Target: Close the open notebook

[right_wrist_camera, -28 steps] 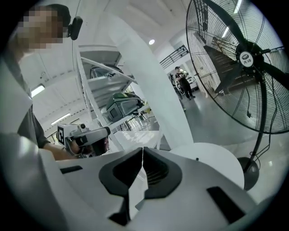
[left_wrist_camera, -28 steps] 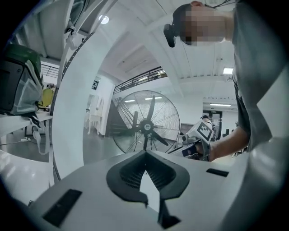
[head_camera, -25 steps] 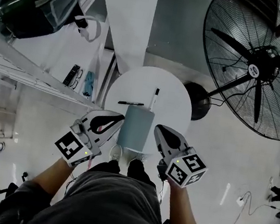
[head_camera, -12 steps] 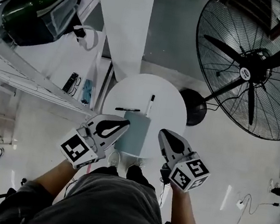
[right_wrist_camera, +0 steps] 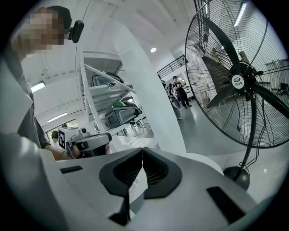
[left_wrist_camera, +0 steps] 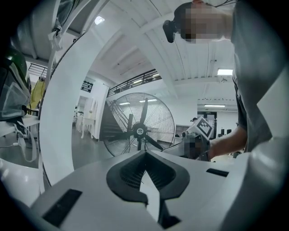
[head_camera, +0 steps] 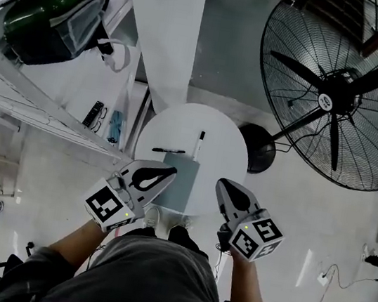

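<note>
Closed notebook (head_camera: 182, 185) at table (head_camera: 228, 149) edge; pens (head_camera: 198, 144) beyond.

bench (head_camera: 228, 140): smooth white top, low sheen
notebook (head_camera: 182, 185): matt grey-blue cover, looks like card
left gripper (head_camera: 173, 172), right gripper (head_camera: 221, 183): smooth white plastic shells
pads (left_wrist_camera: 131, 173): black, ribbed, matt
fan (head_camera: 341, 85): dark metal wire cage
floor (head_camera: 319, 224): pale, pretty glossy, glare streaks

One round desk (head_camera: 226, 142) carries one notebook (head_camera: 181, 181) and two pens, a dark pen (head_camera: 168, 150) and a pale pen (head_camera: 198, 144). One big fan (head_camera: 340, 92) stands beside it. There is one green bag (head_camera: 44, 10). Two grippers show: a left gripper (head_camera: 169, 173) and a right gripper (head_camera: 221, 184).
</note>
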A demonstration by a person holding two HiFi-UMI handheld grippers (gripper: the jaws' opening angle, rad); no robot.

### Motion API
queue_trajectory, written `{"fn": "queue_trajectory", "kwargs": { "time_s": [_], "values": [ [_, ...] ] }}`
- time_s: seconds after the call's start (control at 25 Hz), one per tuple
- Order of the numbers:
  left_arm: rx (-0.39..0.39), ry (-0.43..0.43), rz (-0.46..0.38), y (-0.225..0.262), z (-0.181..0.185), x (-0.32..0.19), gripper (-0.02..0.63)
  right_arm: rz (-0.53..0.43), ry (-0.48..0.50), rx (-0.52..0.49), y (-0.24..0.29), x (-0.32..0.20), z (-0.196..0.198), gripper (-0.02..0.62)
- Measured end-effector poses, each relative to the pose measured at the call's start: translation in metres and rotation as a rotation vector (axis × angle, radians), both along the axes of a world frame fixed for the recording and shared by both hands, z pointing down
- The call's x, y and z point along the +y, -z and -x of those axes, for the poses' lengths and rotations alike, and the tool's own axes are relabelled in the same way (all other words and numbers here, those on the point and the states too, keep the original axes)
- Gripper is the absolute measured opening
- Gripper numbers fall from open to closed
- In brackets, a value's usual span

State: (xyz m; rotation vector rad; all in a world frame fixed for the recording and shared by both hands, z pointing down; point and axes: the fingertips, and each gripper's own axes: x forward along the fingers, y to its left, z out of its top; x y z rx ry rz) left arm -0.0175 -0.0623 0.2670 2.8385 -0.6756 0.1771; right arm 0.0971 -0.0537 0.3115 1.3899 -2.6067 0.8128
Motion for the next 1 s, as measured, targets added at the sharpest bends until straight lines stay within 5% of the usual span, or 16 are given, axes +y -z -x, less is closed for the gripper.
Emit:
{"fn": "queue_trajectory", "kwargs": {
  "time_s": [1.0],
  "values": [
    [-0.019,0.022,0.015,-0.007,-0.009,-0.006,0.015,0.012,0.042,-0.004,-0.008,-0.009,-0.002,0.021]
  ]
}}
